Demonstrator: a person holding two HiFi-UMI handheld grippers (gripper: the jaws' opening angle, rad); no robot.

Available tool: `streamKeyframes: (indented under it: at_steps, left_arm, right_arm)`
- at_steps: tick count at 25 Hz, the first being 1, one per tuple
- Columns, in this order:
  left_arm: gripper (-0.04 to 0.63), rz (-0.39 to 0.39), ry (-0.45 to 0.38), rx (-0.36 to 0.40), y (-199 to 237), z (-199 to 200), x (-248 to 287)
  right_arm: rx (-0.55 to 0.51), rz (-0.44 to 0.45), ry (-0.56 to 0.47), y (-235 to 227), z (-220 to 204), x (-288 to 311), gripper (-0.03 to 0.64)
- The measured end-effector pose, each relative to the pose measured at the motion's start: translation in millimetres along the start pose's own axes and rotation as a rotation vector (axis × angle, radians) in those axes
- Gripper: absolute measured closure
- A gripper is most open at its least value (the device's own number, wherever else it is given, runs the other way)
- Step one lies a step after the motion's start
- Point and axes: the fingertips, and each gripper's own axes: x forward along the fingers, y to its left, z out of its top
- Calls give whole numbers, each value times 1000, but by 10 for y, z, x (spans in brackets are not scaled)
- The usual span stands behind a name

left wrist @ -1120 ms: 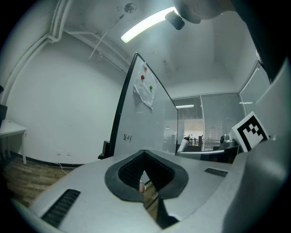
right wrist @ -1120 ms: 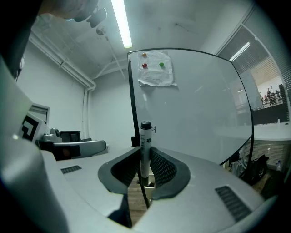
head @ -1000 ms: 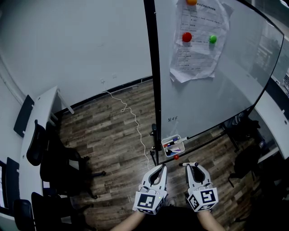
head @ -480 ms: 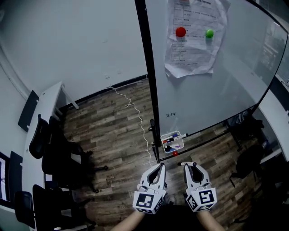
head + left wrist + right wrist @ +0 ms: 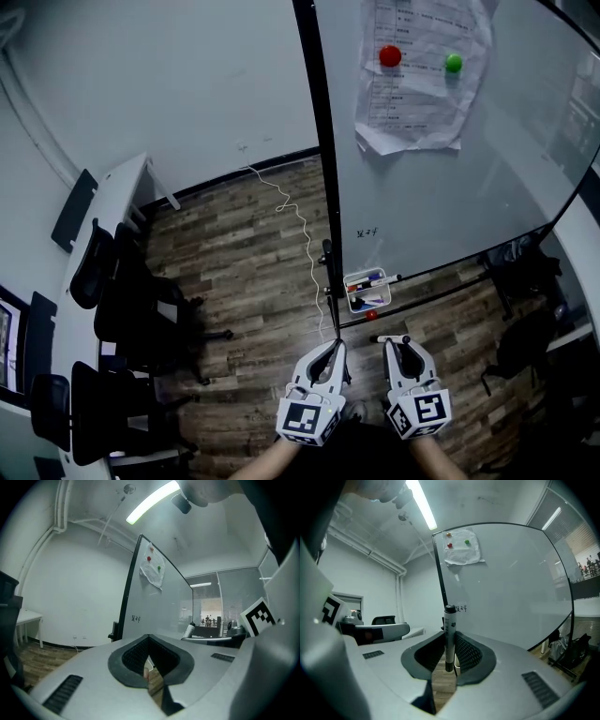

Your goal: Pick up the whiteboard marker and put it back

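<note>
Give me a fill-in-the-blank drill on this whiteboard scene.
The right tool grips the marker; the left tool holds ___.
Right of the red magnet on the paper sits a ___ one.
The cable on the floor is ___.
Missing: nothing; green; white.
</note>
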Motion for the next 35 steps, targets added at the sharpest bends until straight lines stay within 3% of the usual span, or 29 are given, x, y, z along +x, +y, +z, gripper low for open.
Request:
streamKeyframes:
  at_steps: [35]
  left_arm:
    - [590,-12,50,-46,924,-142,1036]
  right_arm:
    - [-1,-20,114,-319,-209,1525,540]
